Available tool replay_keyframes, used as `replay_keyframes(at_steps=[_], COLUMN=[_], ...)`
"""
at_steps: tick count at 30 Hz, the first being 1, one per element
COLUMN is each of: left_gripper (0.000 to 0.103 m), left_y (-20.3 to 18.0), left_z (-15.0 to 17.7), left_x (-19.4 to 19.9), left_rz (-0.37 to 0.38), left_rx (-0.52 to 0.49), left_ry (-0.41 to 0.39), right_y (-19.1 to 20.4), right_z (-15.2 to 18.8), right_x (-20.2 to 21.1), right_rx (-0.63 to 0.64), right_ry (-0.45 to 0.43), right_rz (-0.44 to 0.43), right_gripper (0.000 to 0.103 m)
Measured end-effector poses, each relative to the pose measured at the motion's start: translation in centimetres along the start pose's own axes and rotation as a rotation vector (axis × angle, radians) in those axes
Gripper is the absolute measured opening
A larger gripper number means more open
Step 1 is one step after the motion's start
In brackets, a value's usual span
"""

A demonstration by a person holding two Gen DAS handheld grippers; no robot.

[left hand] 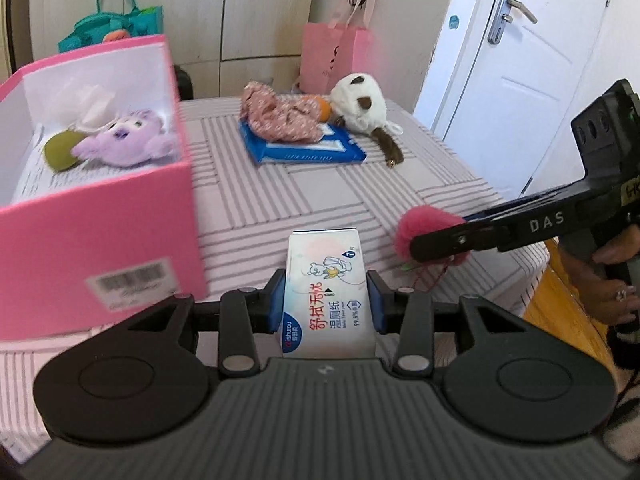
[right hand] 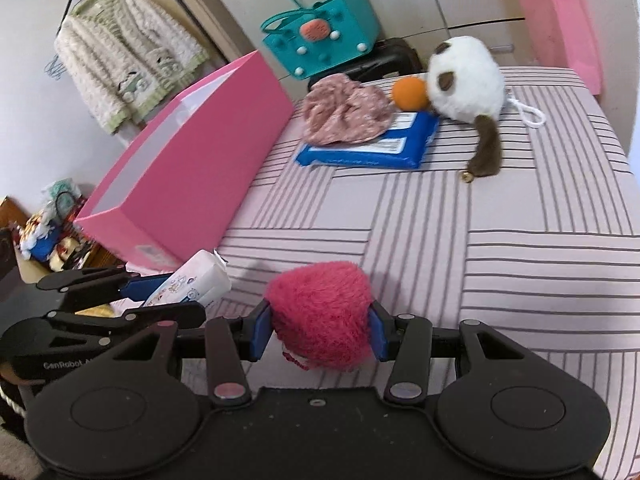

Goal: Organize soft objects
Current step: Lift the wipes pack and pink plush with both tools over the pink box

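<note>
Tools clamp wipes pack point(left hand: 326, 288) and pink plush point(right hand: 320, 312) beside box edge point(left hand: 96, 184).

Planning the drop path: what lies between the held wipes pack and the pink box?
Nothing: in the left wrist view, only bare striped bedcover separates the wipes pack, clamped in the left gripper, from the pink box.

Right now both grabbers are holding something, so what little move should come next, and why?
Probably carry the white wet-wipe pack, pinched in the left gripper, sideways over the open pink cardboard box and let go. The box sits just beside it and already holds a purple plush toy. The right gripper, holding the fuzzy pink pompom, could follow.
</note>
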State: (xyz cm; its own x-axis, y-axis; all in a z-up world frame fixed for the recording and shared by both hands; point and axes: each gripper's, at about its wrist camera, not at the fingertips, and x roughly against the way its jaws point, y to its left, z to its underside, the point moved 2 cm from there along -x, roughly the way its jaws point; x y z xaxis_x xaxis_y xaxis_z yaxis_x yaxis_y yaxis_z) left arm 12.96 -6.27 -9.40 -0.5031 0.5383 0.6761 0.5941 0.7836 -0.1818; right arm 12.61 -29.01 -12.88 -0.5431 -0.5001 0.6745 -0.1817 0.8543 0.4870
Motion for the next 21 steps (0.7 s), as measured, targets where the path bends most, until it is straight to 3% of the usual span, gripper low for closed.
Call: replay_keyframes(at_steps=[12, 21], left_gripper=[0.040, 0.040], left_y=[2.1, 3.5], left_z=[1.9, 1.6], left_x=[4.2, 9.1], left_rz=[0.040, -0.009], left_rx=[0.067, 0.059], left_ry=[0.124, 0.136], right_y=[4.9, 9.2], right_z=[-0.7, -1.4], right_x=[-0.6, -0.3], right_rx=[0.112, 0.218], right_ry=[0.124, 0.203], right_rz=[-0.130, -0.231], right_gripper=[0.053, 0.053])
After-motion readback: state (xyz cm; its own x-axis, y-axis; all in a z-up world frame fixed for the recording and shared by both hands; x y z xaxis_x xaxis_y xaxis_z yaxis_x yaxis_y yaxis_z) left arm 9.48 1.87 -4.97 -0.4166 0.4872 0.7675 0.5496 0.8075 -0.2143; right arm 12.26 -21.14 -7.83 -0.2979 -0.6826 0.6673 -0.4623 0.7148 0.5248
